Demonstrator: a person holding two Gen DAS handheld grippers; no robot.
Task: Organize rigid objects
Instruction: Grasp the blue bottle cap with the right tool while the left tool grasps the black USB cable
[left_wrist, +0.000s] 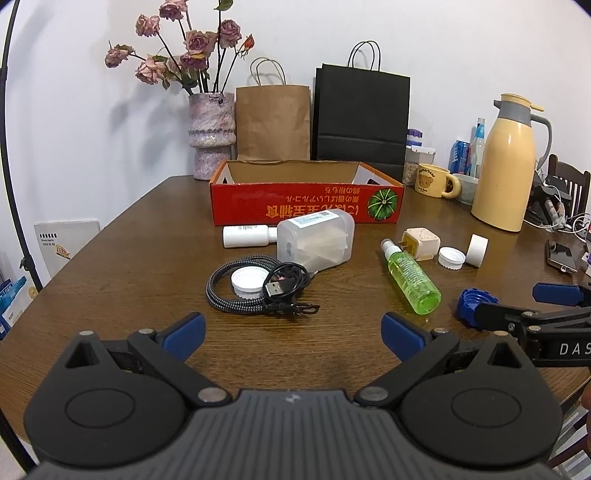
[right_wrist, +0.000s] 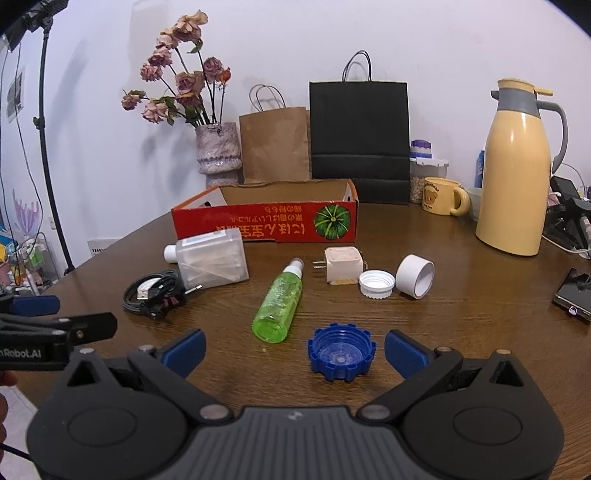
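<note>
A red cardboard box (left_wrist: 295, 206) (right_wrist: 258, 225) stands open at the table's far middle. In front of it lie a clear plastic case (left_wrist: 314, 240) (right_wrist: 212, 264), a white bottle (left_wrist: 247, 236), coiled cables (left_wrist: 255, 291) (right_wrist: 155, 293) around a white cap (left_wrist: 247, 282), a green spray bottle (left_wrist: 412, 277) (right_wrist: 279, 302), a cream charger (left_wrist: 421, 242) (right_wrist: 341, 267), another white cap (left_wrist: 451, 257) (right_wrist: 376, 283), a white tube (left_wrist: 477, 249) (right_wrist: 415, 275) and a blue cap (left_wrist: 469, 304) (right_wrist: 341, 356). My left gripper (left_wrist: 291, 334) is open and empty, short of the cables. My right gripper (right_wrist: 295, 350) is open, the blue cap between its fingers, not touching.
A flower vase (left_wrist: 212, 136), brown bag (left_wrist: 273, 122) and black bag (left_wrist: 362, 118) stand behind the box. A yellow thermos (left_wrist: 506, 166) (right_wrist: 515, 173), a bear mug (left_wrist: 436, 181) (right_wrist: 443, 195), jars and cables crowd the right. A phone (right_wrist: 574, 295) lies at the right edge.
</note>
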